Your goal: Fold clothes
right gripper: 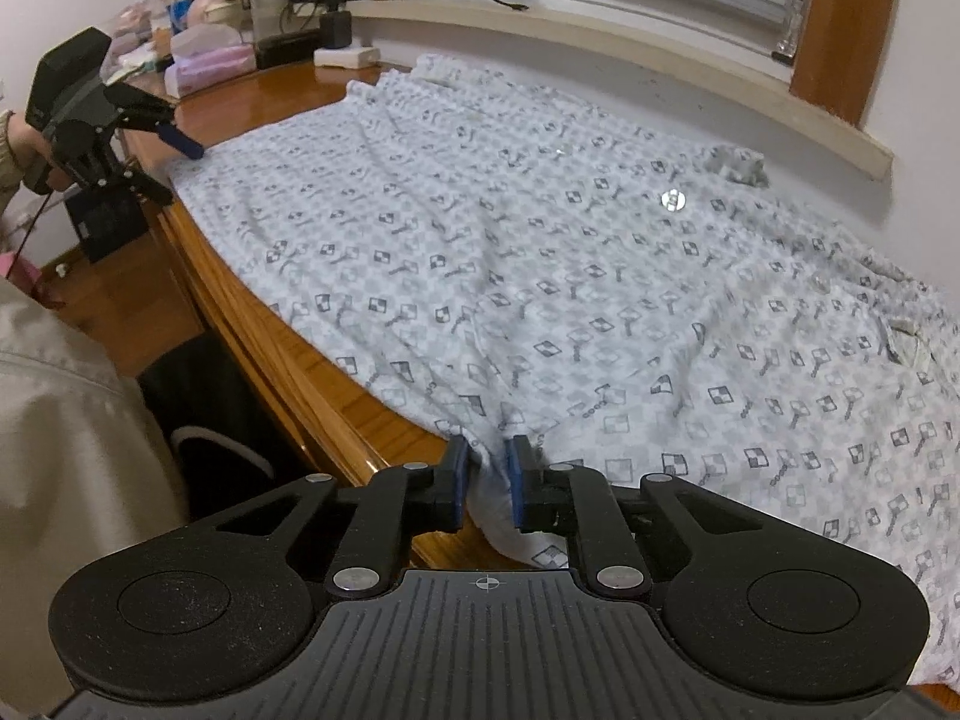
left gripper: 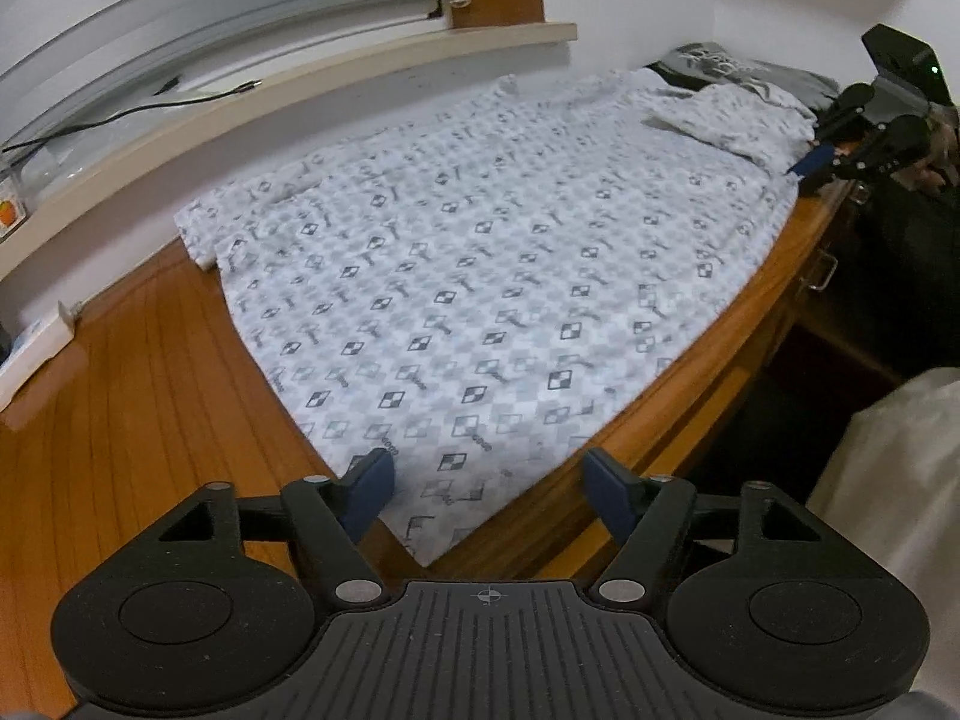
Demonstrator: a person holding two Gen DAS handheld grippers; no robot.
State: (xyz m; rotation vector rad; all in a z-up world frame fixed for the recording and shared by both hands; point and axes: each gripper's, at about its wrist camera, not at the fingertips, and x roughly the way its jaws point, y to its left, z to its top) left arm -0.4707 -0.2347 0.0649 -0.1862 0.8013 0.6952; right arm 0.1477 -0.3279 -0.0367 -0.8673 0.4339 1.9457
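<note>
Shirt (right gripper: 540, 252) spread flat on table (left gripper: 120, 396). Right gripper (right gripper: 487, 468) pinching near edge; left gripper (left gripper: 489, 480) wide over corner. Next: left needs grip.

The left claw (left gripper: 489, 483) fills the bottom of its own view, its two blue-padded fingers (left gripper: 371, 489) spread wide apart with nothing between them. In the right wrist view it shows again at the upper left of the frame, held by a hand (right gripper: 21, 147) at the left edge. The right claw (right gripper: 487, 480), at the bottom centre of its view, has its fingers (right gripper: 457, 474) drawn close, pinching a fold of the patterned cloth (right gripper: 492, 492). In the left view it sits small at the upper right.
</note>
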